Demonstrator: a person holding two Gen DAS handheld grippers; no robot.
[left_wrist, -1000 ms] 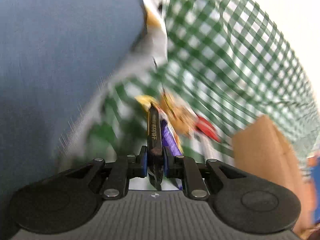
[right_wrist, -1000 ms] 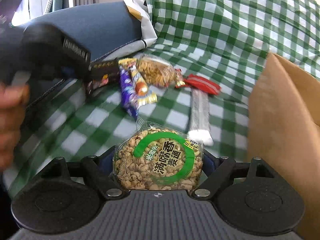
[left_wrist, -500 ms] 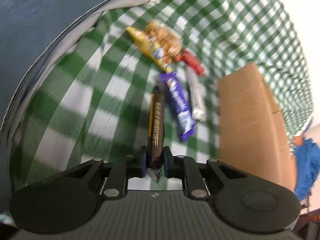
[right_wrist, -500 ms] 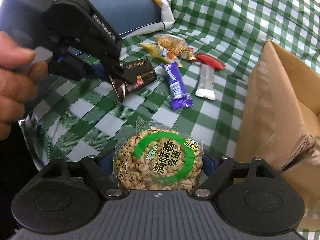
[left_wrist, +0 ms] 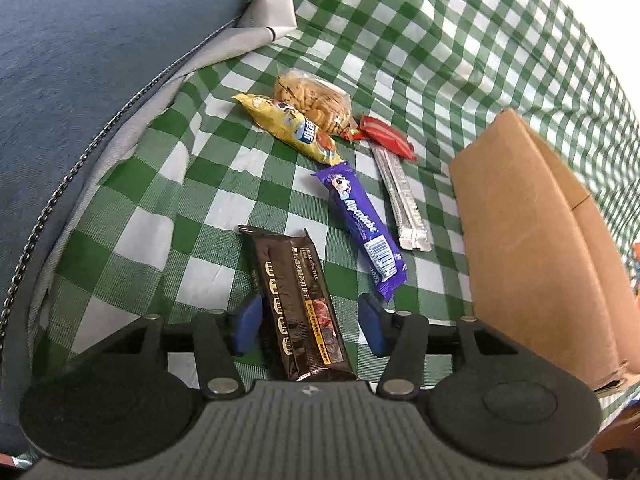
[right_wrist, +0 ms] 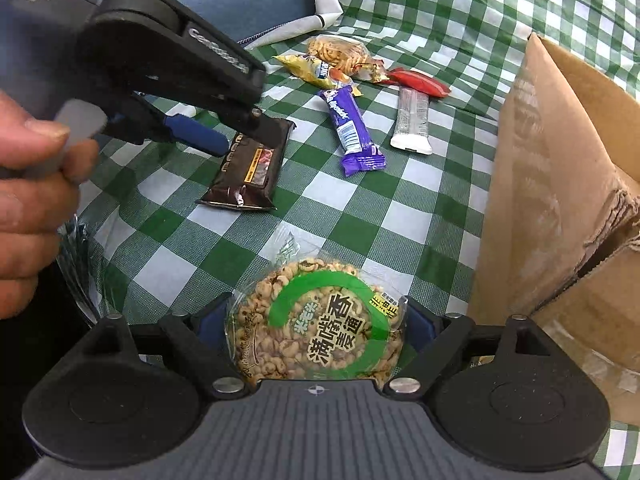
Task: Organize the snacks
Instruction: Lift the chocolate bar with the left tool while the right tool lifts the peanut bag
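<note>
A dark chocolate bar (left_wrist: 296, 292) (right_wrist: 250, 168) lies flat on the green checked cloth (left_wrist: 200, 208). My left gripper (left_wrist: 310, 308) (right_wrist: 236, 136) straddles it; its jaws are opening and the blue pads (left_wrist: 248, 328) stand clear of the wrapper. My right gripper (right_wrist: 316, 320) holds a round puffed-rice cake packet (right_wrist: 316, 332) with a green ring label just above the cloth. Its pads touch the wrapper's edges as the jaws begin opening. Further back lie a purple bar (left_wrist: 360, 220), a silver bar (left_wrist: 402, 200), a yellow packet (left_wrist: 288, 124), a clear noodle snack bag (left_wrist: 312, 96) and a red packet (left_wrist: 386, 138).
An open cardboard box (left_wrist: 532, 248) (right_wrist: 560, 160) stands on the right, close to the snacks. A blue cushion (left_wrist: 80, 60) with a zipper edge bounds the cloth on the left. A person's hand (right_wrist: 28, 200) grips the left tool's handle.
The left gripper carried the chocolate bar down to the cloth, opened and let it go; the bar now lies flat. The right gripper shifted slightly, still holding the rice cake packet.
</note>
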